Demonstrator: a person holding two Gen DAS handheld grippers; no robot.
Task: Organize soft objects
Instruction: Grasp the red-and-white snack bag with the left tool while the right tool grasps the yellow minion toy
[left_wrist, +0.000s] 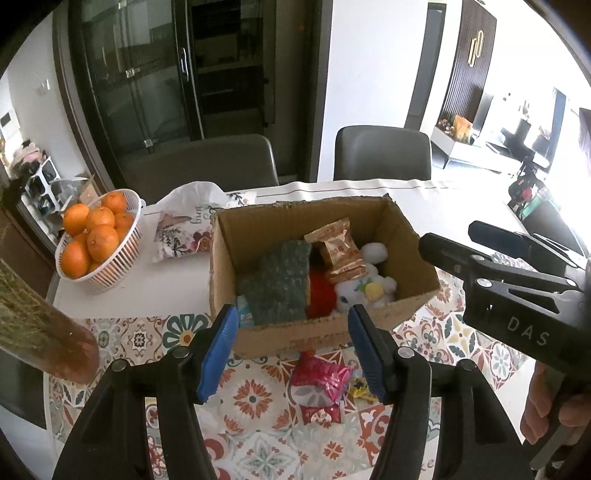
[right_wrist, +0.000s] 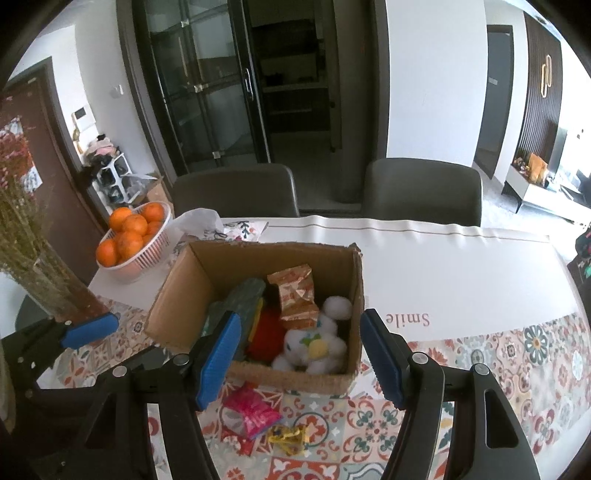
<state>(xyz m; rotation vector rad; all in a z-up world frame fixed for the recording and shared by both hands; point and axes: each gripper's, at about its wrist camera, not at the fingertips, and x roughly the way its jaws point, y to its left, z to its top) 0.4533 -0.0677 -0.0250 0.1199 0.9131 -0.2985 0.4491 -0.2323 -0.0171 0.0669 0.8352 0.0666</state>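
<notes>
An open cardboard box (left_wrist: 291, 334) (right_wrist: 173, 295) stands on the patterned tablecloth. Inside lie a green scouring sponge (left_wrist: 280, 284) (right_wrist: 242, 299), a red soft item (left_wrist: 321, 295) (right_wrist: 267, 334), orange snack packets (left_wrist: 338, 247) (right_wrist: 295, 293) and a white plush toy (left_wrist: 369, 288) (right_wrist: 314, 345). In front of the box lie a pink packet (left_wrist: 319, 376) (right_wrist: 251, 411) and a small yellow wrapper (left_wrist: 360, 387) (right_wrist: 288, 435). My left gripper (left_wrist: 293, 349) is open and empty, hovering before the box. My right gripper (right_wrist: 299, 360) is open and empty, just above the box's near wall; it also shows at the right of the left wrist view (left_wrist: 480, 240).
A white basket of oranges (left_wrist: 98, 240) (right_wrist: 133, 236) stands at the far left, next to a floral cloth bag (left_wrist: 184, 225) (right_wrist: 207, 225). A vase of dried stems (left_wrist: 40, 325) (right_wrist: 40, 273) is at the near left. Two grey chairs (left_wrist: 382, 153) (right_wrist: 421, 192) stand behind the table.
</notes>
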